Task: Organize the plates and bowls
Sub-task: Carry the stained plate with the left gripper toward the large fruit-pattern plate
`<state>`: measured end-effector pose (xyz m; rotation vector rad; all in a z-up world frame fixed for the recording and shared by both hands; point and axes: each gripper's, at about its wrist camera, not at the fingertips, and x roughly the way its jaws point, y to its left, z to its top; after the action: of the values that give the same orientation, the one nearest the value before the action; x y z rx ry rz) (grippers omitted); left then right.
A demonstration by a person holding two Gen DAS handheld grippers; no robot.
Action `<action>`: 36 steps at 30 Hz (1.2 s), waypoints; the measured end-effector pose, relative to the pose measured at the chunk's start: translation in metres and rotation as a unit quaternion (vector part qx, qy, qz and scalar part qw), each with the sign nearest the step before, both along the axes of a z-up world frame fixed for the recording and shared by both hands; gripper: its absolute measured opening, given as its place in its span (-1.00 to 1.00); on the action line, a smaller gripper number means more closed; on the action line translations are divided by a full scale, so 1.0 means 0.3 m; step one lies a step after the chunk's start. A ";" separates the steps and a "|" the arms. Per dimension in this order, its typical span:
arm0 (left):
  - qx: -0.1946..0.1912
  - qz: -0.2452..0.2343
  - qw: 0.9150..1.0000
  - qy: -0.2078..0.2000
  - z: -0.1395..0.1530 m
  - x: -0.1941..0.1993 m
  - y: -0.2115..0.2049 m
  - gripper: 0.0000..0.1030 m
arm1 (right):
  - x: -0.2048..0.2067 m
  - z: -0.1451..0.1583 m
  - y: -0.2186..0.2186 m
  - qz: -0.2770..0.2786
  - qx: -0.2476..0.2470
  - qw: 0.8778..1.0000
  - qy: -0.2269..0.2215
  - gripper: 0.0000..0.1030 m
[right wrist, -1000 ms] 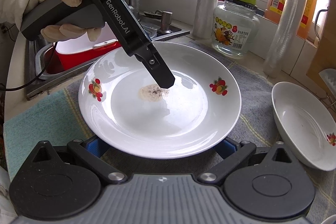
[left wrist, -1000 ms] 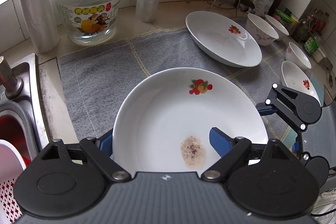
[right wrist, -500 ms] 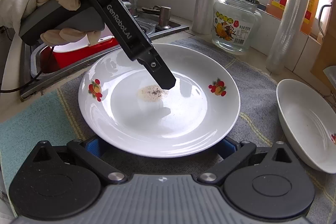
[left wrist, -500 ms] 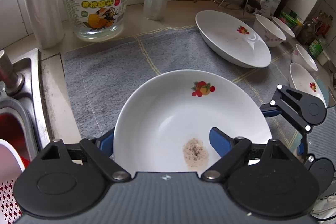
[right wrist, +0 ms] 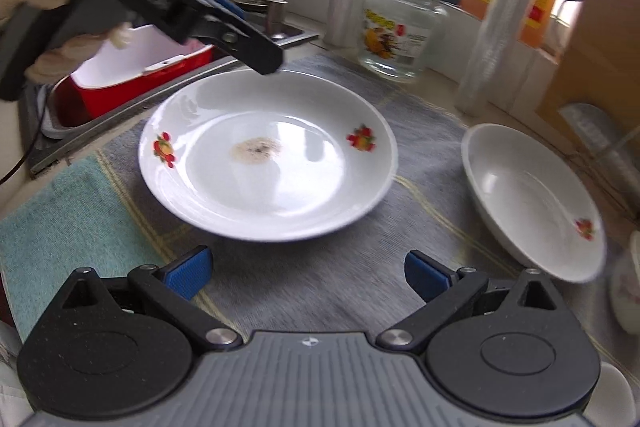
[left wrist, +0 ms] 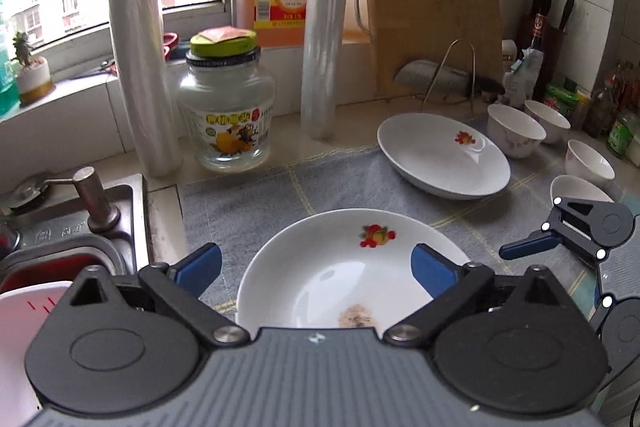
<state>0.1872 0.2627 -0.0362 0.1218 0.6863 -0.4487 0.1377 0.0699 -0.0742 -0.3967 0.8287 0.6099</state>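
One soiled plate (right wrist: pixel 268 155), w/ a brown smear in its middle, sits flat on the grey towel (right wrist: pixel 352 279) by the sink. Left gripper (left wrist: pixel 316 265) has just opened: a sec ago one pad was inside the rim w/ the plate pinched, now both blue pads stand wide & lifted clear. Looks like a release, so plate's been set down here. It lies just below & ahead of those jaws, untouched. Right gripper (right wrist: pixel 308 273) also gapes wide w/ nothing between, pulled back off the plate's near edge. Second plate (left wrist: pixel 444 155) waits well apart near the bowls (left wrist: pixel 516 131); prob. stacking comes next.
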 end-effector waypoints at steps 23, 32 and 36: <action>-0.033 -0.080 0.996 0.008 -0.042 -0.318 -0.330 0.95 | -0.255 0.151 -0.321 -0.207 -0.025 0.977 -0.032 1.00; -0.031 -0.130 0.991 0.025 -0.057 -0.344 -0.469 0.95 | -0.324 0.166 -0.475 -0.264 -0.010 0.964 -0.030 1.00; -0.023 -0.123 0.991 0.040 -0.072 -0.339 -0.530 0.95 | -0.311 0.167 -0.544 -0.263 0.000 0.964 -0.034 1.00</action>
<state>0.0854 0.1036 -0.0579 0.1459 0.7426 -0.7084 0.0443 -0.0934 -0.0241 -0.1826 0.8254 0.1012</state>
